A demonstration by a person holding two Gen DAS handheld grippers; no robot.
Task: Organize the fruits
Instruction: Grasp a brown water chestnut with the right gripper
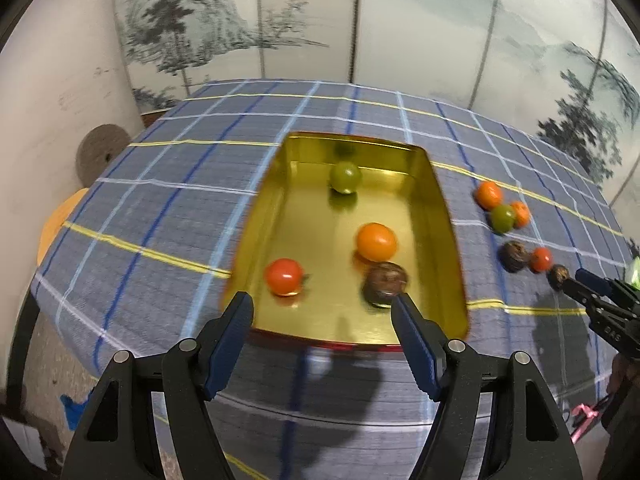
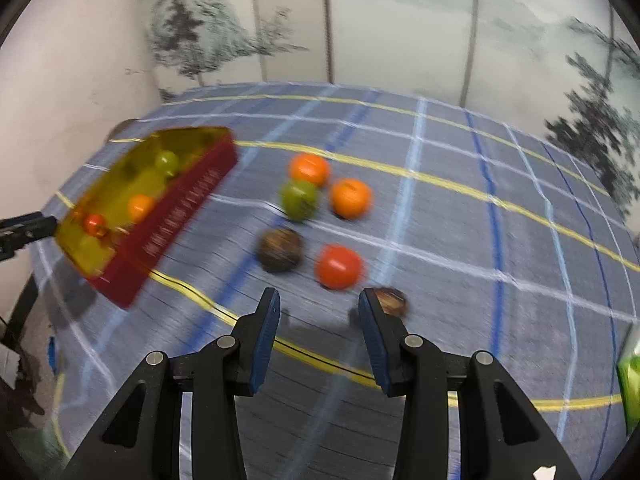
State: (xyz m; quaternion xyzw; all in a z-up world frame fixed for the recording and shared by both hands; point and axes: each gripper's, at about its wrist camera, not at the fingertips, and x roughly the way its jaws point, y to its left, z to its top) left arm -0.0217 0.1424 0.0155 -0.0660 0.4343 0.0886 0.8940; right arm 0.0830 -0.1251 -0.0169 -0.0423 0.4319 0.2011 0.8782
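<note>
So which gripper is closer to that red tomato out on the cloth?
Right. The right gripper hangs open just short of the loose tomato. The left gripper is over at the tin's near edge, farther away.

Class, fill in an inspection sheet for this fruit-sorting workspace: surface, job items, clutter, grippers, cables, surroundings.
Surface: checked tablecloth covers the table.
Job's things: gold tin holds four fruits, including a green fruit; six loose fruits lie right of it, including a red fruit.
Clutter: nothing seen.
Grippers: left gripper open at the tin's near edge; right gripper open, near the loose fruits.
Cables: nothing seen.
Surroundings: painted landscape screen behind.
</note>
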